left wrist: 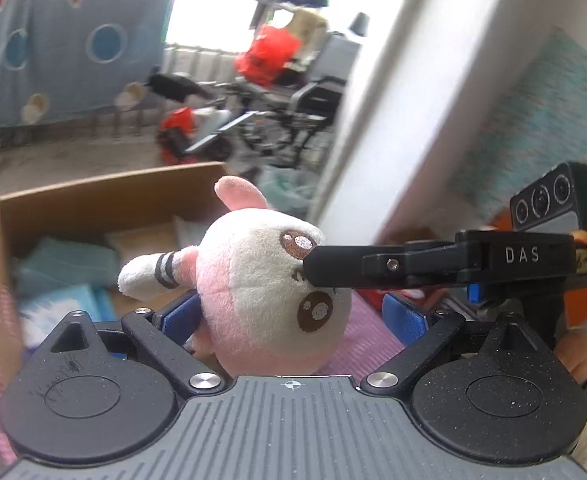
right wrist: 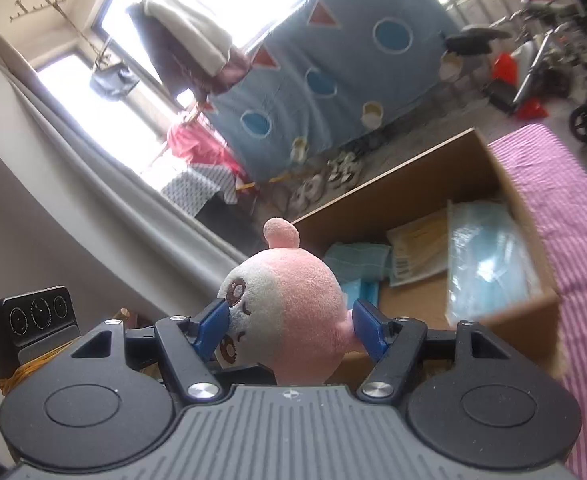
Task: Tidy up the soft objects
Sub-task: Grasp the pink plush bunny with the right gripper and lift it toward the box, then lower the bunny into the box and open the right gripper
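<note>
- Nearest the camera in both wrist views: one pink-and-white plush toy [right wrist: 289,312], raised above the striped pink cover [right wrist: 565,208].
- Right gripper [right wrist: 289,326]: its blue pads [right wrist: 213,326] press the plush head from both sides; it is gripping the toy.
- Left gripper [left wrist: 293,316]: the blue pads stand apart; the left one lies against the toy and the right one clear of it. Whether it grips cannot be told.
- In the left wrist view, one black finger of the right gripper lies across the plush face.
- Cardboard box [right wrist: 397,184]: one, open-topped, beyond the toy. It contains several pale blue packets [right wrist: 489,256] and one yellowish packet [right wrist: 417,248]; the exact count is unclear.
- Progress: the toy is lifted but not yet placed. Judged remaining: carry it over the box and release. No other plush items are visible.
</note>
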